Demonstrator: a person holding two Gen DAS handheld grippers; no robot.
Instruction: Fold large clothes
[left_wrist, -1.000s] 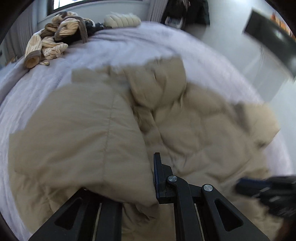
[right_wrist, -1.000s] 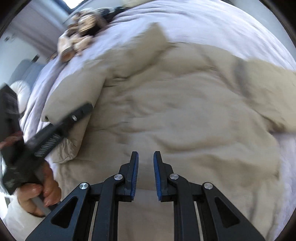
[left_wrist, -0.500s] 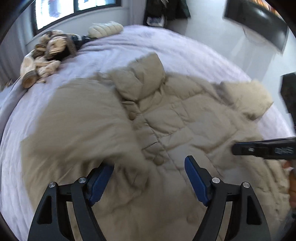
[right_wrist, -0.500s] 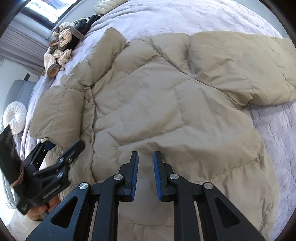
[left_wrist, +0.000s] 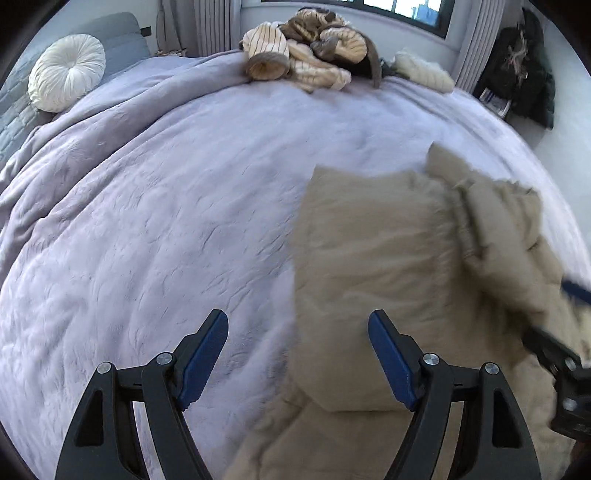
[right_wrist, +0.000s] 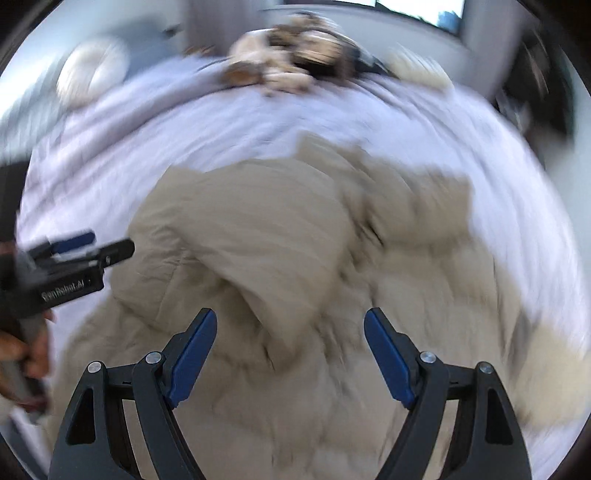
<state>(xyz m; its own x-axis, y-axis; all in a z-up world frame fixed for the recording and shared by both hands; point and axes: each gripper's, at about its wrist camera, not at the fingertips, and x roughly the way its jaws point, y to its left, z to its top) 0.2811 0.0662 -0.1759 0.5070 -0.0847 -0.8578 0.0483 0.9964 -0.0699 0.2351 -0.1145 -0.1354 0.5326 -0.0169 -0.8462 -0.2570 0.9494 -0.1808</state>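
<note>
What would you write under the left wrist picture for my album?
Open left gripper above a purple bedspread, beside a puffy beige coat.

Matt quilted jacket (left_wrist: 406, 266), fleecy bedspread (left_wrist: 166, 221)

Both wrist cameras look down along their fingers across the bed (left_wrist: 177, 206) toward its far edge under the window. The left view hangs over the bare cover; the blurred right view sits above the jacket (right_wrist: 280, 258). Both share the far clothes pile (left_wrist: 310, 55).

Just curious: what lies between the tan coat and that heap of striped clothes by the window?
Only bare lilac bedspread, seen from the left wrist, separates coat and heap.
</note>
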